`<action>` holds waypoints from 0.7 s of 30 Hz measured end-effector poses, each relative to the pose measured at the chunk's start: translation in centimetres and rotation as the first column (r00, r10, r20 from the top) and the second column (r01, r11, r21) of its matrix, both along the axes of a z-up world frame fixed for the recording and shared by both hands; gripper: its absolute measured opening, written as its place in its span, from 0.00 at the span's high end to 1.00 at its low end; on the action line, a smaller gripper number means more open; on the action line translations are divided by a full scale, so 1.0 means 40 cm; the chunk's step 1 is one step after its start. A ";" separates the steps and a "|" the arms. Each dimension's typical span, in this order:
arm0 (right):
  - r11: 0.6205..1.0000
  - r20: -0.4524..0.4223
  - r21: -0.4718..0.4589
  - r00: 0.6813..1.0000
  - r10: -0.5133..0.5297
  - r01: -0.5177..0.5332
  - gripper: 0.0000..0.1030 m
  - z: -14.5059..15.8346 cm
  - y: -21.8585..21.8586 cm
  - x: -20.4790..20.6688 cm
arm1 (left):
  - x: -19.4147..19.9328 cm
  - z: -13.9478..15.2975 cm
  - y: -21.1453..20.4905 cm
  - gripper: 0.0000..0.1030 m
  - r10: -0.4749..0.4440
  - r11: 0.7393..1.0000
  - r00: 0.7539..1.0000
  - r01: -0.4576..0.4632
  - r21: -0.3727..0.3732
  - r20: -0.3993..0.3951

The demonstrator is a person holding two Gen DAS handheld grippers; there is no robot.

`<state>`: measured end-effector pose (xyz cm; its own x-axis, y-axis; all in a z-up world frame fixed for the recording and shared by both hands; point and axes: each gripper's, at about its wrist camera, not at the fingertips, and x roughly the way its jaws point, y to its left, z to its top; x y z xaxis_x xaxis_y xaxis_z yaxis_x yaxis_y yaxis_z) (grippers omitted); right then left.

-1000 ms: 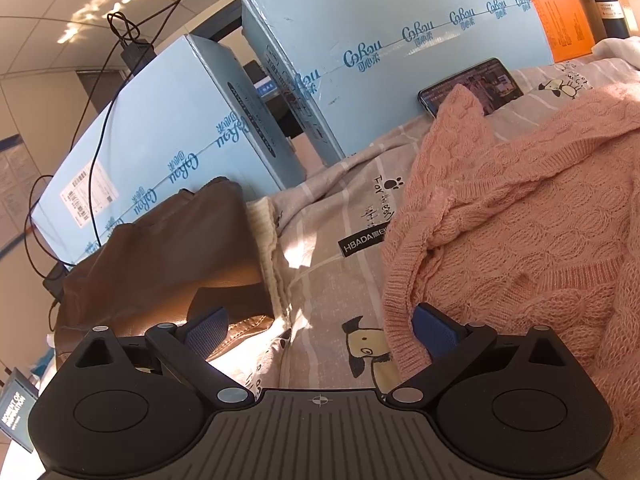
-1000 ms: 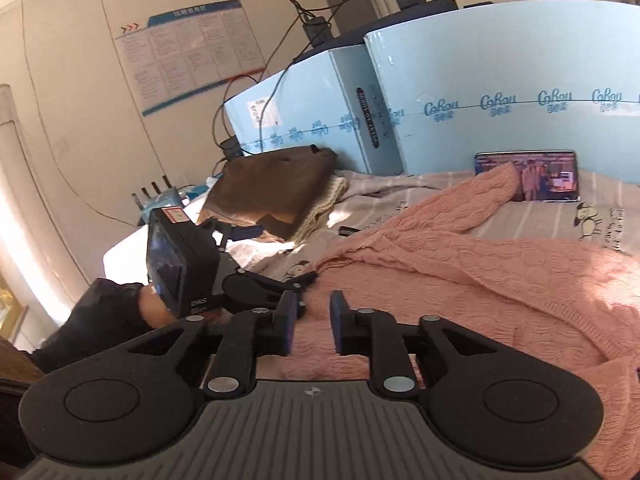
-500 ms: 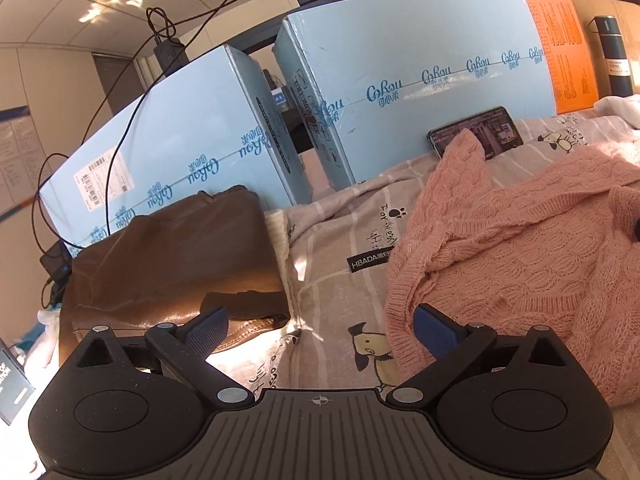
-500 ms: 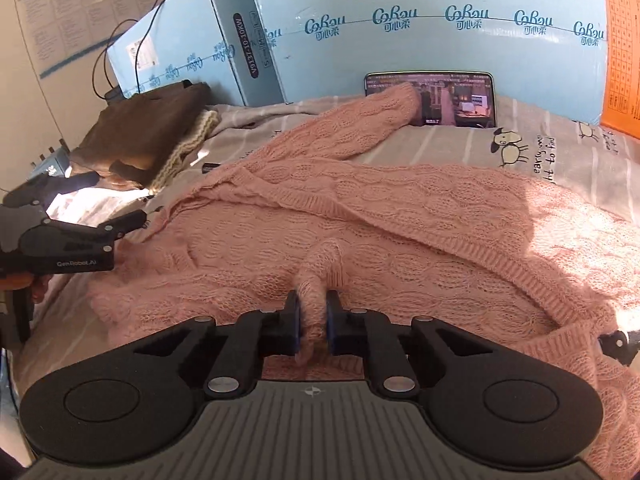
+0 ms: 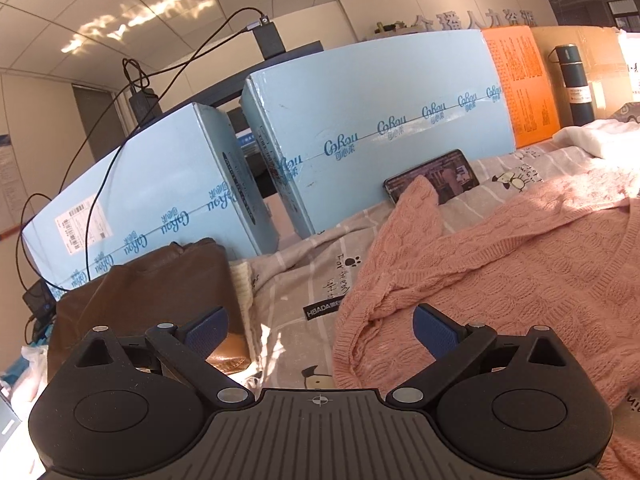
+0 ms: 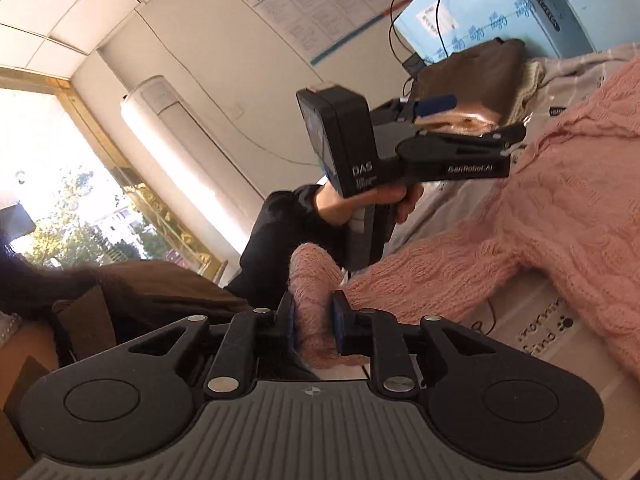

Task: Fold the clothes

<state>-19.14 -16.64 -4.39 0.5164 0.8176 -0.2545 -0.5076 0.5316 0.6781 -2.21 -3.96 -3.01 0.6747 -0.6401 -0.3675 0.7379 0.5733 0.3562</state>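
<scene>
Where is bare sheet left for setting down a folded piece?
A strip of printed sheet lies bare between the brown folded pile and the pink sweater. Another runs behind the sweater, right of the phone. The sweater crowds the right side.

Harsh window glare, fisheye-warped edges

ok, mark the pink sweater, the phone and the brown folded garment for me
pink sweater (image 5: 520,280): left wrist view, on the knit body.
phone (image 5: 448,172): left wrist view, on the lit screen.
brown folded garment (image 5: 152,284): left wrist view, on its top face.
</scene>
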 end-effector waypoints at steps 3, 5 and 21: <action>0.998 0.049 0.017 0.997 -0.067 0.066 0.33 0.003 -0.023 -0.042 | -0.046 -0.018 -0.016 0.03 -0.094 0.995 0.996 0.094 0.033 -0.004; 0.971 0.092 -0.005 0.967 -0.238 0.239 0.31 0.021 -0.083 -0.089 | -0.070 -0.040 -0.026 0.03 -0.136 0.988 0.991 0.134 0.080 0.013; -0.240 0.147 -0.618 -0.190 -0.971 0.748 0.34 -0.054 -0.561 -0.390 | -0.062 -0.105 -0.032 0.01 -0.153 0.976 0.988 0.156 0.151 -0.031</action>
<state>-34.75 -39.07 -6.55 0.3519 -0.6956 -0.6263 0.9252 0.3600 0.1201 -4.68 -5.23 -7.21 0.5639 -0.6714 -0.4809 0.8209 0.3919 0.4153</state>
